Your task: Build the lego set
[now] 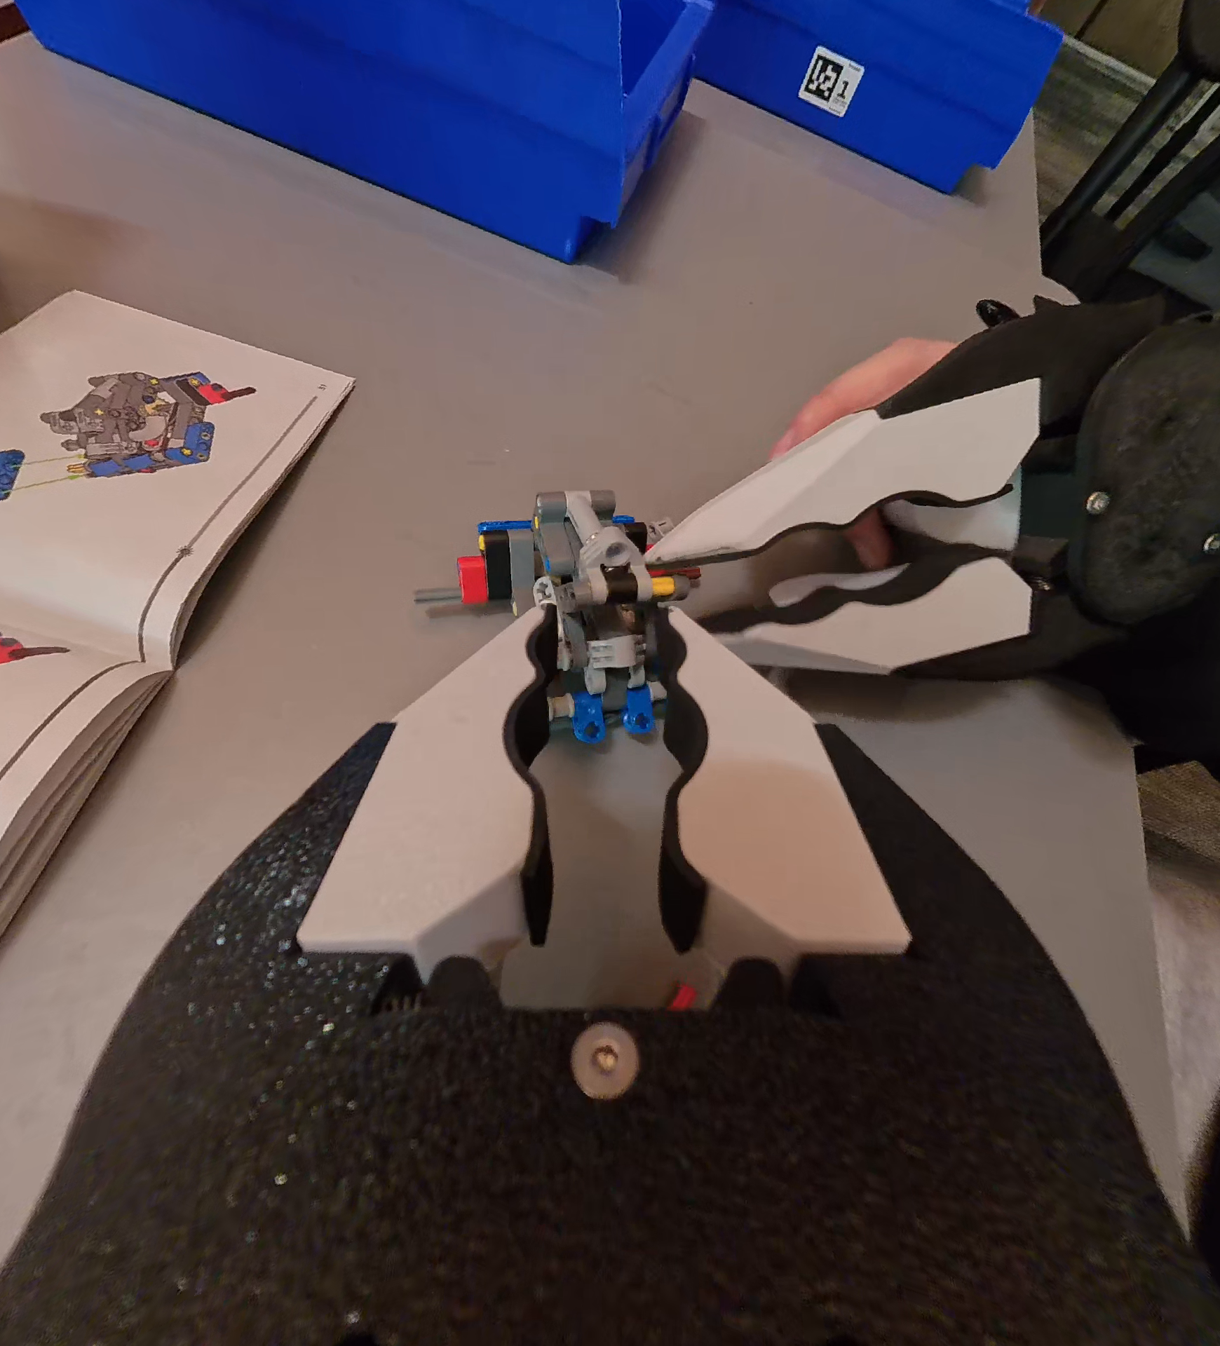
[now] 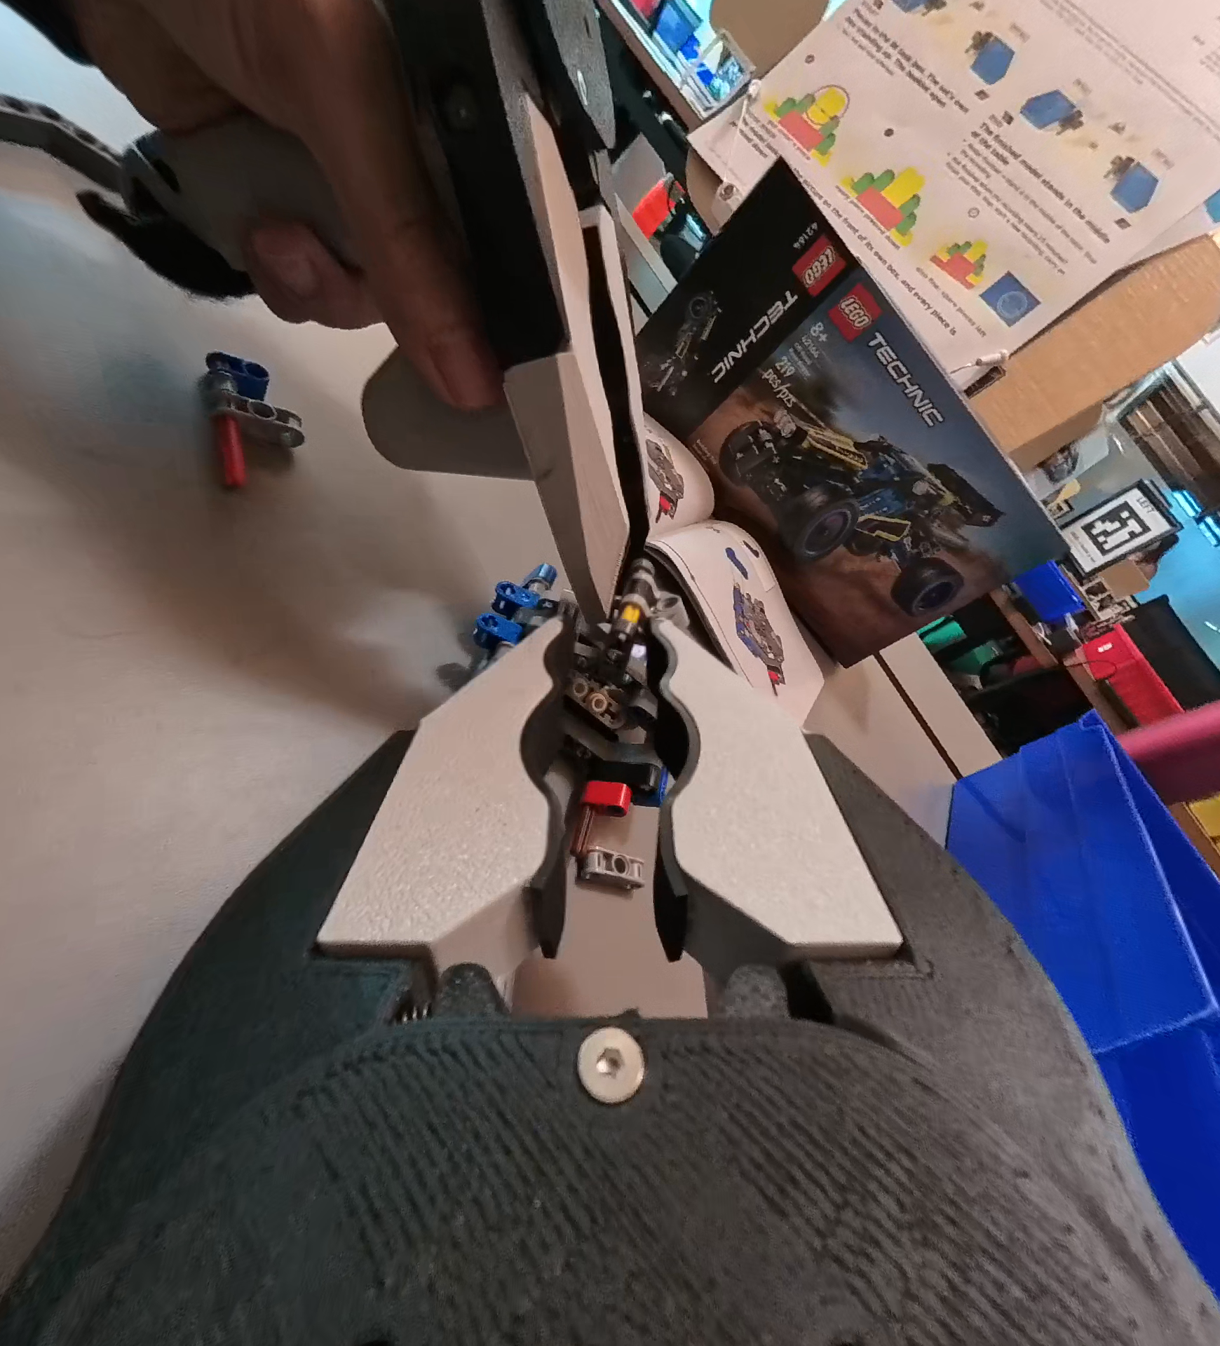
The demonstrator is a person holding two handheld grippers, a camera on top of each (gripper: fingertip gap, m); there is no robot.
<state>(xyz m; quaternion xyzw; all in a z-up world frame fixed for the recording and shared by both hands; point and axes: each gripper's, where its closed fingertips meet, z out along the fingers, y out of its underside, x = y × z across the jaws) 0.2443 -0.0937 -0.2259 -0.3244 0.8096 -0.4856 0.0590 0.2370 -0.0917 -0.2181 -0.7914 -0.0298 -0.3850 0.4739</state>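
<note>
While the left gripper (image 1: 603,641) clamps the small grey, blue and red plastic brick assembly (image 1: 578,583) mid-table, the right gripper (image 1: 665,564), from three o'clock, closes on it too. Light, rigid, probably pops apart; grip solid beams.

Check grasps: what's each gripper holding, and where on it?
Left gripper clamps the brick model at its blue-tipped end. Right gripper pinches its other side, near the yellow-banded axle.

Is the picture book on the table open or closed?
Open. The booklet lies spread flat on the grey table, two pages with drawings showing, left of the toy model.
</note>
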